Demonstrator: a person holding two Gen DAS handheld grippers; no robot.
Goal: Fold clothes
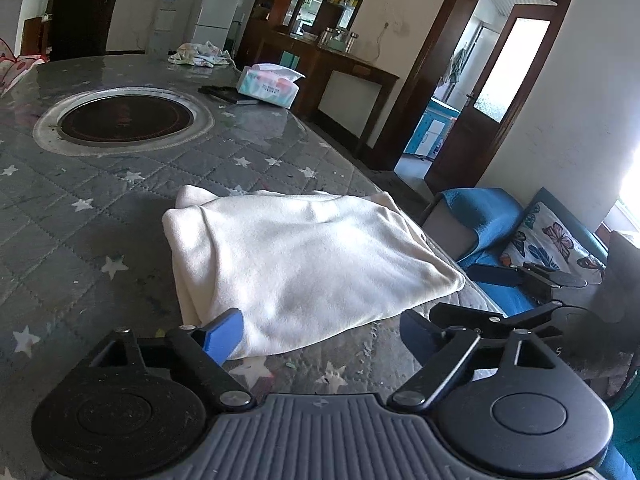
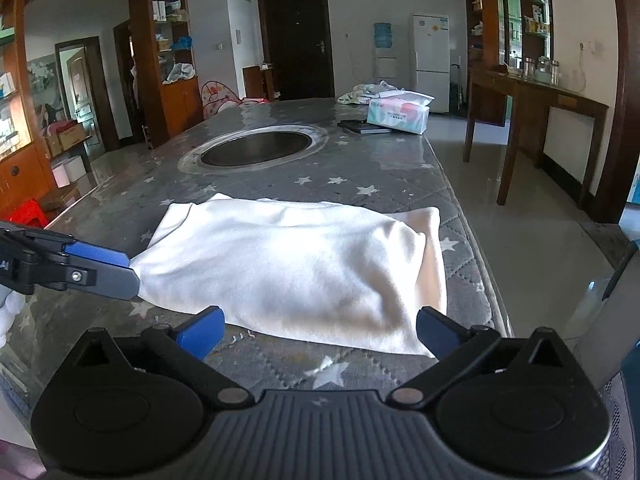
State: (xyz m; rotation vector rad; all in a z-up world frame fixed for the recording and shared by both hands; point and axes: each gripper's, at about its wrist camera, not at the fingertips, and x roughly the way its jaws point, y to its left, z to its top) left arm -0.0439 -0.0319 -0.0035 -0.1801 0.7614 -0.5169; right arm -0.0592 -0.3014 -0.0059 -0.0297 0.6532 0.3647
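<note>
My left jaws (image 1: 320, 334) stood wide and empty over the near edge of the folded white cloth (image 1: 304, 256) on the desk (image 1: 80, 208). From the right, my right jaws (image 2: 320, 332) gaped empty at that cloth's (image 2: 296, 264) edge.

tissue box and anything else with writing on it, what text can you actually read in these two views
No text can be read for sure.
Tissue box: print on its side, too blurred to read.
Fridge: stickers near the top, too small to read.
Water dispenser bottle: label, unreadable.
Left gripper: a white mark at the picture's edge, cut off.
White folded garment: no print shows.
</note>
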